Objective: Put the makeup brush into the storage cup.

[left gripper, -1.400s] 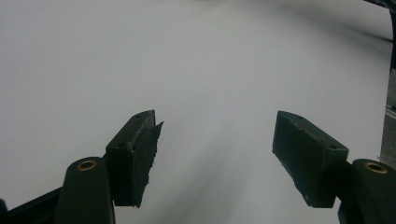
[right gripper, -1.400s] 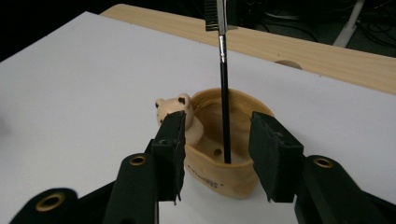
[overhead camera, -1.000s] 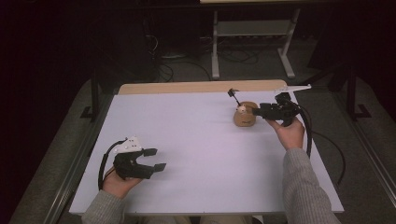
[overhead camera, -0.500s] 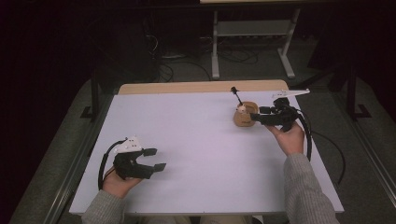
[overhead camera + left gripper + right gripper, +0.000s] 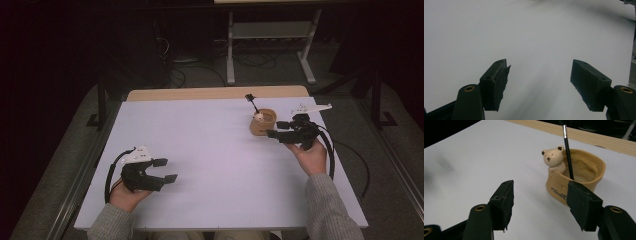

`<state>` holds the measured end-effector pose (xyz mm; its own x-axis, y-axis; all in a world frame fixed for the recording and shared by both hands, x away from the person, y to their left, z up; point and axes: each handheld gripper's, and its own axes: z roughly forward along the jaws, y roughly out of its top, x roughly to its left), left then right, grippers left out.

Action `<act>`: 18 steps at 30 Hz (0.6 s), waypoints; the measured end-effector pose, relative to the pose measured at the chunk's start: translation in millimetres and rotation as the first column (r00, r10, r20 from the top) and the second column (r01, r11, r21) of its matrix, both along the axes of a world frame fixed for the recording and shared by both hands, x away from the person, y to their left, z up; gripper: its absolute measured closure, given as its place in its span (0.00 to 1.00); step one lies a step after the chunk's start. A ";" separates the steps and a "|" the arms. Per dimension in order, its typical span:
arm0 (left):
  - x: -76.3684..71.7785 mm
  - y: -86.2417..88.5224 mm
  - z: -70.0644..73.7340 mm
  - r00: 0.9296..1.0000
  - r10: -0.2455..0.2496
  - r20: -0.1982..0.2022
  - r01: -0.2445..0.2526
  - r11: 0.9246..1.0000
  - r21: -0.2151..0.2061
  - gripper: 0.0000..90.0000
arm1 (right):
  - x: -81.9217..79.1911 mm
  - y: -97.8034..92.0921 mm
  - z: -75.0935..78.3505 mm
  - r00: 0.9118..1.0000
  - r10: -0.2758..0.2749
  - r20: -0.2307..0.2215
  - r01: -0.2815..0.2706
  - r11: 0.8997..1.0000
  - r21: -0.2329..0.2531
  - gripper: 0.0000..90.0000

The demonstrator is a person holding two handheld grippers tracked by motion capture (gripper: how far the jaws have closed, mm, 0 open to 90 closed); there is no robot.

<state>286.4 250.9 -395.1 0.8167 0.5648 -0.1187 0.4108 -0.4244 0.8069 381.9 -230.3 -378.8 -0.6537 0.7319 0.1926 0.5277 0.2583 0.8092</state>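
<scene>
Right tool [image 5: 278, 128] beside bear cup [image 5: 263, 122]

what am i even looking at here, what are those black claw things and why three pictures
A person sits at a white table and holds a hand-held grasping tool in each hand. There is no robot arm. Each tool has two black jaws that open and close.

The high view looks down from above the person. The left tool rests near the table's front left, jaws open, holding nothing. The right tool is at the far right, jaws open, beside a small tan cup.

The other two pictures come from cameras riding on the tools, looking along their jaws. The left gripper view shows the left tool over bare table. The right gripper view shows the right tool close to the cup, which has a little bear on its rim and a thin black stick standing in it. Nothing is held.
</scene>
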 end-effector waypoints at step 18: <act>-1.0 3.0 -1.1 1.000 0.020 -0.010 -0.020 1.000 -0.004 0.32 | -23.6 13.4 -3.6 0.998 0.052 0.020 -0.051 0.999 -0.015 0.39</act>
<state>285.3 253.9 -396.2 0.8040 0.5805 -0.1289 0.4270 -0.4126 0.8046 358.3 -216.9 -382.3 -0.6942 0.6997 0.1691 0.4971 0.2962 0.8156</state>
